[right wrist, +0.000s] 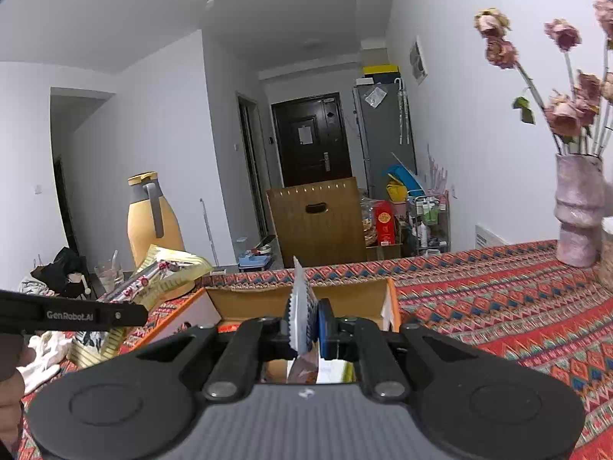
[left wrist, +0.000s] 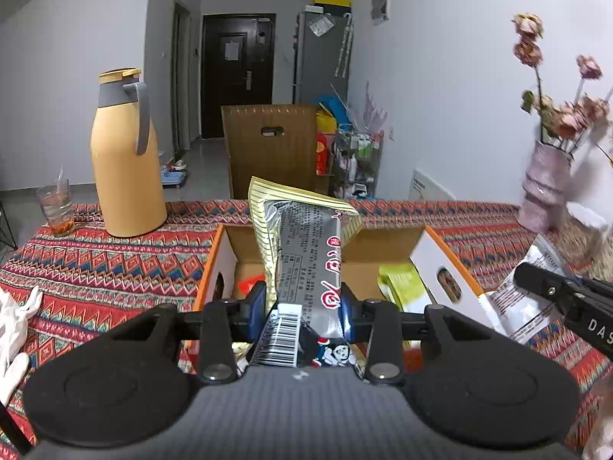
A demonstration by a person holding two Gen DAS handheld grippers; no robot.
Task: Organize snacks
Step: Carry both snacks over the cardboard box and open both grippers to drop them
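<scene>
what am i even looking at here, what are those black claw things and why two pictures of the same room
Each picture comes from a camera mounted on a handheld two-finger gripper; a person holds one in each hand. The left gripper is shut on a silver snack packet, with a yellow striped packet behind it. The right gripper pinches a thin white wrapper by its edge. Both are above an open cardboard box on a patterned tablecloth. A yellow thermos jug, a glass and a vase of dried flowers also stand there.

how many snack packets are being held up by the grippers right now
2. A silver and yellow striped snack packet is clamped in the left gripper above the open cardboard box. A thin white serrated-edge packet is clamped in the right gripper. More lie in the box, partly hidden.
</scene>
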